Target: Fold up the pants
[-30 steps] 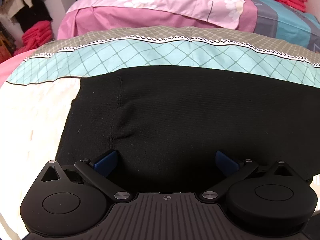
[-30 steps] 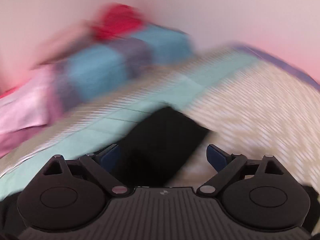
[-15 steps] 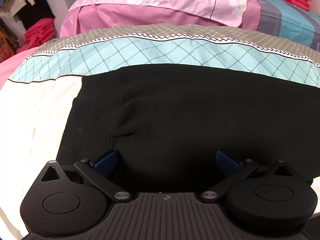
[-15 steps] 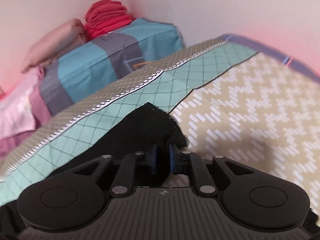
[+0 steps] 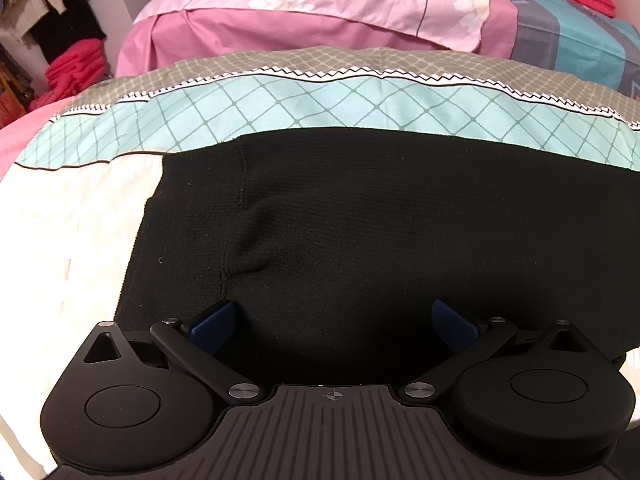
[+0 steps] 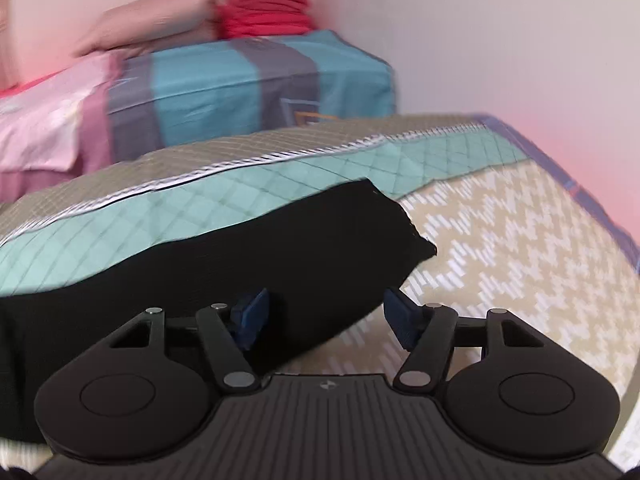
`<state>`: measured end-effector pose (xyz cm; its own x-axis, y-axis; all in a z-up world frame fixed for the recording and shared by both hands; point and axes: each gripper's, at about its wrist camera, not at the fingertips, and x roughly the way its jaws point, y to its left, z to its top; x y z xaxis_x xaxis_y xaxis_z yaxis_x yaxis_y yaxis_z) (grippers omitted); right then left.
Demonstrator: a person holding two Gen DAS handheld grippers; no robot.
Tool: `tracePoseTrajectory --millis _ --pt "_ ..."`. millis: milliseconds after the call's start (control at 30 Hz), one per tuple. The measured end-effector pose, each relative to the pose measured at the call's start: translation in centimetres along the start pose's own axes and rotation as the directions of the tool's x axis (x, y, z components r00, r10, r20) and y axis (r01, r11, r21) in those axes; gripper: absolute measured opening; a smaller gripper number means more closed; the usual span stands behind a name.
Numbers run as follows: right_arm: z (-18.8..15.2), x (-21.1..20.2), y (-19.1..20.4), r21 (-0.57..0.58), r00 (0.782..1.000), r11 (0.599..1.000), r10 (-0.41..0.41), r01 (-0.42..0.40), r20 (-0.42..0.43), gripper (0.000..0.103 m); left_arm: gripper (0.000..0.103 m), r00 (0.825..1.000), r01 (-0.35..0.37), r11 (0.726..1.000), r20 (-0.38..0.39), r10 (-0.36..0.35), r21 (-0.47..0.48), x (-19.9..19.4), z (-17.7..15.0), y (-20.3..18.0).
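Both hand-held grippers, left and right, gape wide over the black pants' near edge.

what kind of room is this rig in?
Most likely a bedroom. The black pants lie on a bed with a patterned cover, folded quilts are stacked behind it, and clothes hang at the far left.

No readable text, label, brand or number shows anywhere.
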<state>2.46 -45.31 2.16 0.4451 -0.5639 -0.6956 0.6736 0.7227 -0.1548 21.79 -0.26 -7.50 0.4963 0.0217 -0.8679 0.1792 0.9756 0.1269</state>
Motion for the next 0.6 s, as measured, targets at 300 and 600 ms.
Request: tracePoseTrajectory --millis 300,600 --pt "-5.7 -11.2 0.1 -0.096 0.994 0.992 0.093 -0.087 0.056 0.079 0.103 0.998 0.01 1.0 -0.066 -0.012 -0.029 -3.4 -0.1 1.1" --pt "-11.9 -14.2 3.5 -0.183 0.977 0.96 0.207 -0.212 -0.045 0.079 0.103 0.986 0.146 0.989 -0.074 -0.146 -0.006 -7.2 -7.1 -1.0"
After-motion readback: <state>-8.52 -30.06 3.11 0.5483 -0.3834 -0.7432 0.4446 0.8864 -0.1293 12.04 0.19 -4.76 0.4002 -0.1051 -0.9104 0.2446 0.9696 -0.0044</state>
